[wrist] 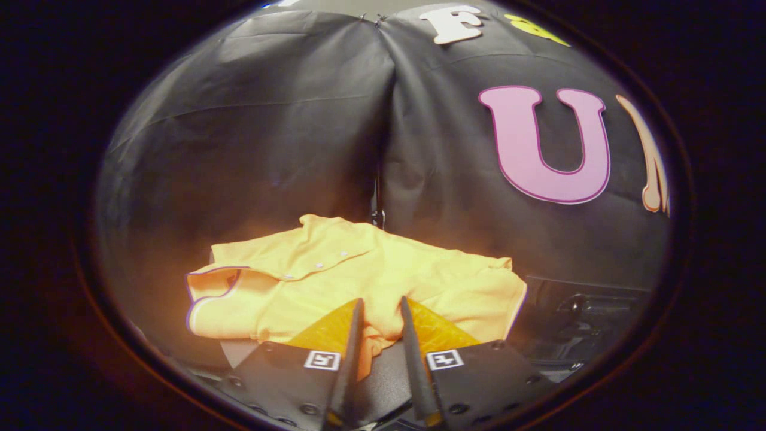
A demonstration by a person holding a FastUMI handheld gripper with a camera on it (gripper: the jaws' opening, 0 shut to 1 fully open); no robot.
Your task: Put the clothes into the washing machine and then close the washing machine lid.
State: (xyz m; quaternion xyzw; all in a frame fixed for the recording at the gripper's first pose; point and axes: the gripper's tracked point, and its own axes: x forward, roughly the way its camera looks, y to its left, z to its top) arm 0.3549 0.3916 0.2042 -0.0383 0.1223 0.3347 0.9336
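The black cloth wall (251, 137) stands behind the shirt, its two panels meeting at a vertical seam above the shirt's collar.

The yellow shirt (359, 269) lies spread out and mostly flat on a surface too dim to identify. Its collar points toward the wall, a row of small buttons runs down the placket, and one short sleeve (212, 287) with dark piping at the cuff extends to one side. The near hem of the shirt reaches the fingertips of the hand-held gripper (381, 306).

A dark object (580, 323) sits beside the shirt on the side opposite the piped sleeve; its form cannot be made out.

The fingers (354, 335) of the hand-held gripper are set a narrow gap apart. A fold of the shirt's hem sits in that gap. Whether both fingers press on the fabric cannot be determined.
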